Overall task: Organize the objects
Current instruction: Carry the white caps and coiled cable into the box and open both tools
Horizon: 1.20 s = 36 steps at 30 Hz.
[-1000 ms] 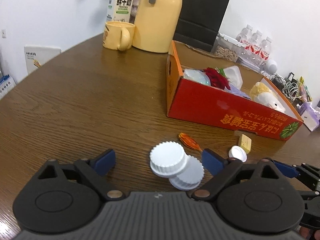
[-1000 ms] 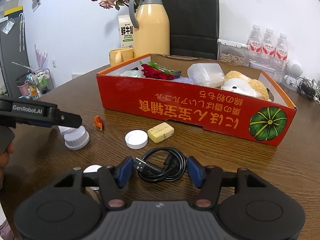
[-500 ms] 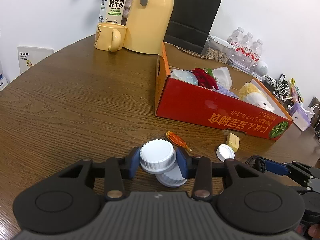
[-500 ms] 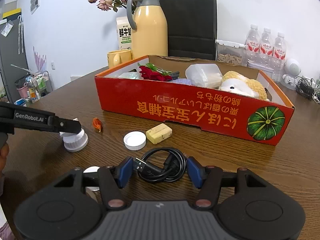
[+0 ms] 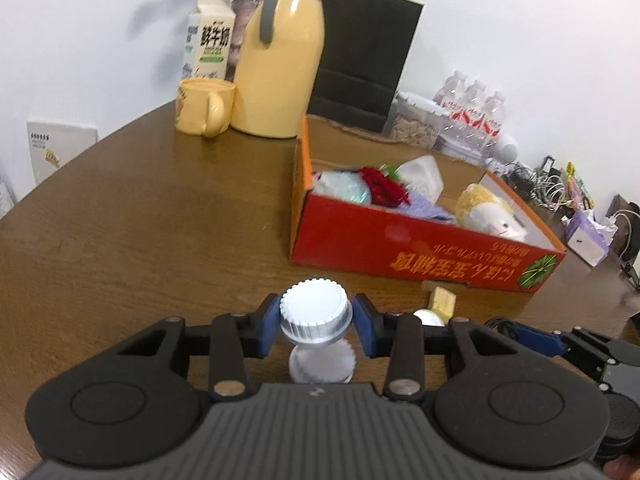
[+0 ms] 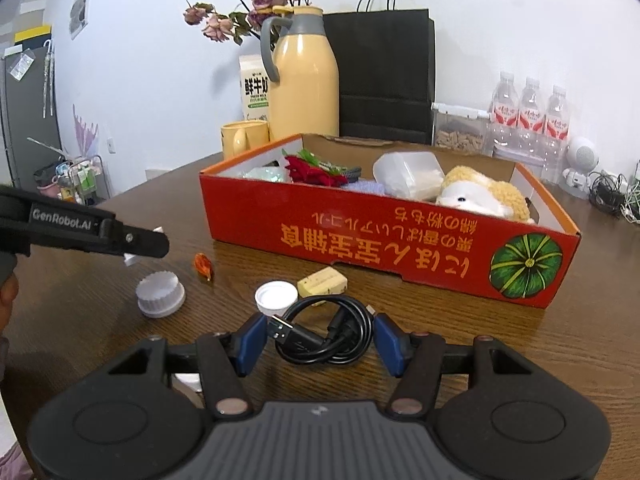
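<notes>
Partly done, by the look of it. Already inside the red cardboard box (image 6: 384,240): a red artificial flower (image 6: 314,172), a clear plastic tub (image 6: 408,174), a cream plush toy (image 6: 480,196), some pale wrapped items. Left out on the brown wooden table (image 5: 140,240): a second ridged white lid (image 6: 160,294) at 9 o'clock of the right view, a small orange trinket (image 6: 203,266) just beyond it, a smooth white bottle cap (image 6: 276,298), a pale yellow block (image 6: 322,282) near the box's front wall, and a coiled black USB cable (image 6: 324,334).

Left gripper (image 5: 316,322) clenched on a ridged white plastic lid (image 5: 316,312), blue pads pressed to its rim at 9 and 3 o'clock, lid lifted clear of the table above its twin, level, box ahead at about 1 o'clock. Likely next: carrying it over the box wall.

Right gripper (image 6: 320,340) low, just above or on the table, aimed at 12 o'clock toward the box, blue pads spread on either side of the cable coil, near it but seemingly not yet squeezing. No lift yet on that side.
</notes>
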### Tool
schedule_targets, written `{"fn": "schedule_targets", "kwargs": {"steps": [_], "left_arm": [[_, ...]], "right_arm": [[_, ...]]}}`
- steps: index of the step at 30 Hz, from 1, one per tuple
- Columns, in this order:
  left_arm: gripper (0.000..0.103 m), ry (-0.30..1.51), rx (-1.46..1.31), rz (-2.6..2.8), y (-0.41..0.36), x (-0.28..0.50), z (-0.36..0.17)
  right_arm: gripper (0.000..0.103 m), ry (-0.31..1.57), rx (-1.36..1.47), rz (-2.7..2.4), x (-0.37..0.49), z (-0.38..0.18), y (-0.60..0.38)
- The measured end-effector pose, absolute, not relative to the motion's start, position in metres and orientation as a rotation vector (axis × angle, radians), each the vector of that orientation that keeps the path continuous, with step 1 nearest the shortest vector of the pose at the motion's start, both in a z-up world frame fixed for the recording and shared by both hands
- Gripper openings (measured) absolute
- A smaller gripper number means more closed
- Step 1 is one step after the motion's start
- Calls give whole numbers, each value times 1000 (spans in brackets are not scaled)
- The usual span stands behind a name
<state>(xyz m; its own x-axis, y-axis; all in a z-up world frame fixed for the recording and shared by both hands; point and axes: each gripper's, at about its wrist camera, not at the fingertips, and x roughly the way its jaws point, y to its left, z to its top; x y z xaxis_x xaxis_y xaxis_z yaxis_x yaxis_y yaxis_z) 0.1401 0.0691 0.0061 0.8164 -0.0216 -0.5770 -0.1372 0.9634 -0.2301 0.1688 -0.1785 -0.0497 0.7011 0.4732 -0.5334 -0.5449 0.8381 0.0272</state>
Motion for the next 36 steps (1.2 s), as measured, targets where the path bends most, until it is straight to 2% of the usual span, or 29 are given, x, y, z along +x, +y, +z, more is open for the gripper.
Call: {"fn": "schedule_targets", "kwargs": {"steps": [15, 28, 36], "left_arm": [[40, 485, -185, -11, 35, 176, 48], [40, 418, -150, -16, 21, 235, 66], [40, 409, -153, 35, 22, 276, 64]], "right_arm": [[57, 425, -146, 556, 187, -11, -175], [57, 352, -150, 477, 262, 15, -161], [57, 360, -151, 440, 309, 12, -152]]}}
